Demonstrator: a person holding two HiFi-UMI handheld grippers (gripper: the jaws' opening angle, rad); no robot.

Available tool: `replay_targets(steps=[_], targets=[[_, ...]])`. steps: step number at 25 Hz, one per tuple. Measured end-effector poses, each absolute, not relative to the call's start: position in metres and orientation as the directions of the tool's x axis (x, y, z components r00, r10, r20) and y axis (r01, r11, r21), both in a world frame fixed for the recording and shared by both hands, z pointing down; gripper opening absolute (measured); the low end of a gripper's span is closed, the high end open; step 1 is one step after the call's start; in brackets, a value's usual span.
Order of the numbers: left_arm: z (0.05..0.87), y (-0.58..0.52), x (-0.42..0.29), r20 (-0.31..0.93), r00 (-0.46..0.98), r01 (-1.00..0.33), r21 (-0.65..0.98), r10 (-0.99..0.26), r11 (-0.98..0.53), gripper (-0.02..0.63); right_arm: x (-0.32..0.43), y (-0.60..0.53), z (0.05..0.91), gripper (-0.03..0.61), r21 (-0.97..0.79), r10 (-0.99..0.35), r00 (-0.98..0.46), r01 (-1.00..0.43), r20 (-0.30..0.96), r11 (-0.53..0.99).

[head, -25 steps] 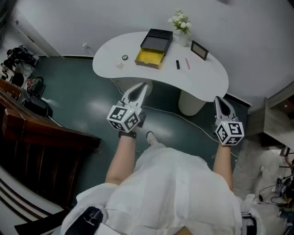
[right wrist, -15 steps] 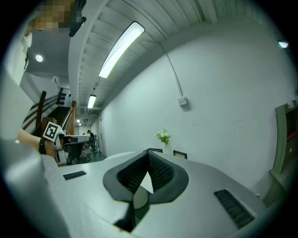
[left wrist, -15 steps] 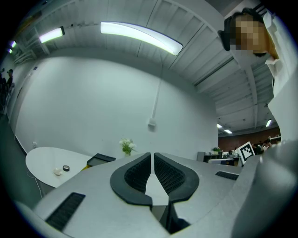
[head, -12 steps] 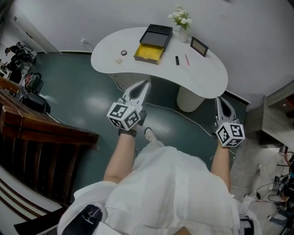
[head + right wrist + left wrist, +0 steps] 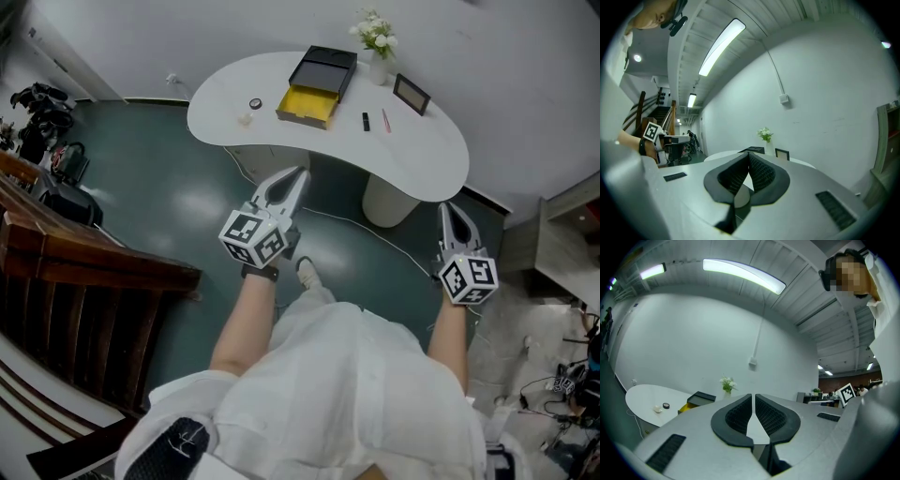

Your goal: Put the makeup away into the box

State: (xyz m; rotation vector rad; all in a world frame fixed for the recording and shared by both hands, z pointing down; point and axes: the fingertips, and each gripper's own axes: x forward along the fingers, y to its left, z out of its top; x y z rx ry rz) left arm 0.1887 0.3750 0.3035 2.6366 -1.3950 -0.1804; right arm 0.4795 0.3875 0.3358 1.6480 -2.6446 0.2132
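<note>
Both arms stretch forward, with the left gripper (image 5: 296,176) and the right gripper (image 5: 449,208) held level, each with its jaws pressed together on nothing. Well ahead of them, a white table (image 5: 422,159) on a dark green floor (image 5: 178,197) carries the open box (image 5: 319,80). The makeup (image 5: 366,121) lies on the tabletop just beside the box.

The white curved table (image 5: 422,155) looks smooth and matt, the black rectangular box (image 5: 325,73) matt, and the dark green floor (image 5: 178,202) glossy.
</note>
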Motion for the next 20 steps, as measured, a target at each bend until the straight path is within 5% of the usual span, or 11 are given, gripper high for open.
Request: replay_targets(steps=[20], targets=[[0.312, 0.306, 0.112, -0.044, 0.473, -0.853, 0.227, -0.88, -0.47, 0.035, 0.416, 0.292, 0.351, 0.009, -0.098, -0.853, -0.502, -0.865, 0.141, 0.493]])
